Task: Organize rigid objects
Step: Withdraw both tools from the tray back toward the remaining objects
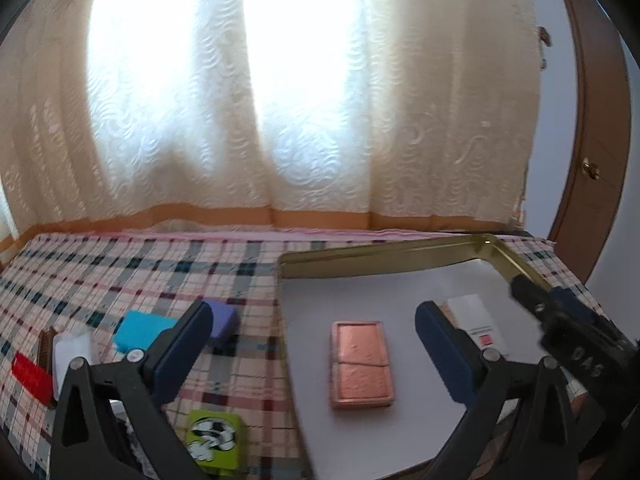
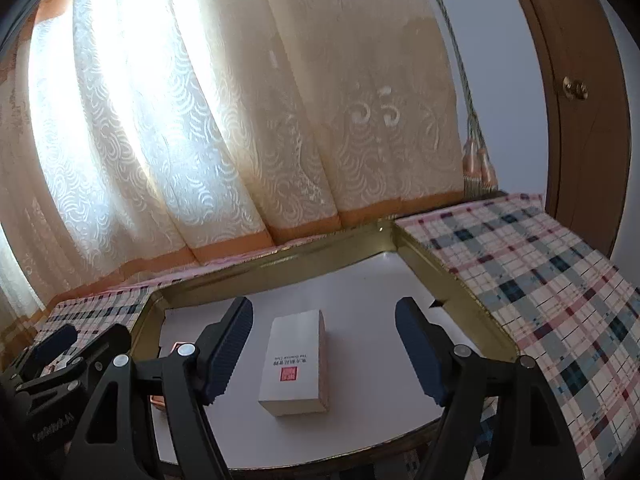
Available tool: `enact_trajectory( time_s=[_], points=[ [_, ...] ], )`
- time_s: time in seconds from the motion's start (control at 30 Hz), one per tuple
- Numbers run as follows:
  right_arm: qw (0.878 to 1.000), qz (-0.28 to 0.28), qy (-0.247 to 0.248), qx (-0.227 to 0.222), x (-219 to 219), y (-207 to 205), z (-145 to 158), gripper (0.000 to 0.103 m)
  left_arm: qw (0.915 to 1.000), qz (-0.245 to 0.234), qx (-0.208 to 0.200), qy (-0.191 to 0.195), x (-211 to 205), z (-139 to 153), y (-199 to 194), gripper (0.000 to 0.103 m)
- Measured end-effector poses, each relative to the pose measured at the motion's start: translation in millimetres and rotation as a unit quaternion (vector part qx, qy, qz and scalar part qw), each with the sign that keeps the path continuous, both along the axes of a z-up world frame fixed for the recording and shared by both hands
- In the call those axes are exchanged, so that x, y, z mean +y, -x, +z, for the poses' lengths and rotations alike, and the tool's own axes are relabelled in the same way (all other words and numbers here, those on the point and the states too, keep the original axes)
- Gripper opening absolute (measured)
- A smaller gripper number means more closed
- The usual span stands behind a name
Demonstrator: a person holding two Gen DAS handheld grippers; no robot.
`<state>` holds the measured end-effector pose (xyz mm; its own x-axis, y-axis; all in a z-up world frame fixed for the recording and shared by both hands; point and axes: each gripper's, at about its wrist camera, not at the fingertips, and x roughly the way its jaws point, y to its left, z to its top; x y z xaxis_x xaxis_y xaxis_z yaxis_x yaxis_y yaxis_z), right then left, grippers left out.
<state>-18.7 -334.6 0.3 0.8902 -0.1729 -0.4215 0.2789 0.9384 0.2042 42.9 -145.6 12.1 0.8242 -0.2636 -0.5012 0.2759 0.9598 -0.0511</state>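
Note:
A gold-rimmed tray (image 1: 384, 250) with a white floor lies on the plaid cloth. On that floor rests a copper-coloured flat box (image 1: 362, 364), between the wide-apart fingers of my left gripper (image 1: 316, 344), which is open and touches nothing. To the right lies a white box (image 1: 478, 322) with a red stamp. In the right wrist view that white box (image 2: 294, 362) lies flat in the tray (image 2: 452, 280), between the fingers of my right gripper (image 2: 324, 348), open and clear of it. The left gripper (image 2: 52, 344) shows at the left edge there.
On the plaid cloth (image 1: 120, 272) left of the tray lie a cyan block (image 1: 140, 330), a purple block (image 1: 224, 320), a green patterned box (image 1: 214, 440), a red item (image 1: 30, 376) and a clear plastic piece (image 1: 72, 350). Curtains hang behind; a wooden door (image 2: 576, 120) stands right.

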Motion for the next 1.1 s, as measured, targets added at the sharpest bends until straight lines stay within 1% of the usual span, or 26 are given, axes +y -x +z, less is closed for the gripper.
enact_trajectory(
  time_s=[0.1,0.17,0.33,0.4,0.53,0.7,0.9,1.1],
  points=[
    [1.000,-0.004,0.010,-0.014,2,3,2,0.076,0.9999,0.012,0.002,0.004,10,-1,0,0.102],
    [0.999,-0.012,0.015,-0.032,2,9,5,0.076,0.9998,0.018,-0.002,0.002,15,-2,3,0.102],
    [0.993,-0.051,0.046,-0.096,9,33,15,0.076,0.9989,0.035,-0.024,-0.018,27,-3,10,0.102],
    [0.991,-0.057,0.050,-0.107,13,38,17,0.076,0.9985,0.040,-0.027,-0.026,32,-5,12,0.102],
    [0.992,-0.059,0.049,-0.103,20,39,17,0.076,0.9981,0.051,-0.018,-0.030,41,-11,9,0.102],
    [0.990,-0.063,0.059,-0.112,34,46,18,0.076,0.9970,0.063,-0.027,-0.036,52,-11,13,0.102],
    [0.989,-0.063,0.080,-0.106,47,47,18,0.076,0.9977,0.064,-0.012,-0.021,70,-13,14,0.102],
    [0.990,-0.064,0.079,-0.100,55,50,16,0.076,0.9975,0.065,-0.013,-0.026,83,-13,17,0.102]
  ],
)
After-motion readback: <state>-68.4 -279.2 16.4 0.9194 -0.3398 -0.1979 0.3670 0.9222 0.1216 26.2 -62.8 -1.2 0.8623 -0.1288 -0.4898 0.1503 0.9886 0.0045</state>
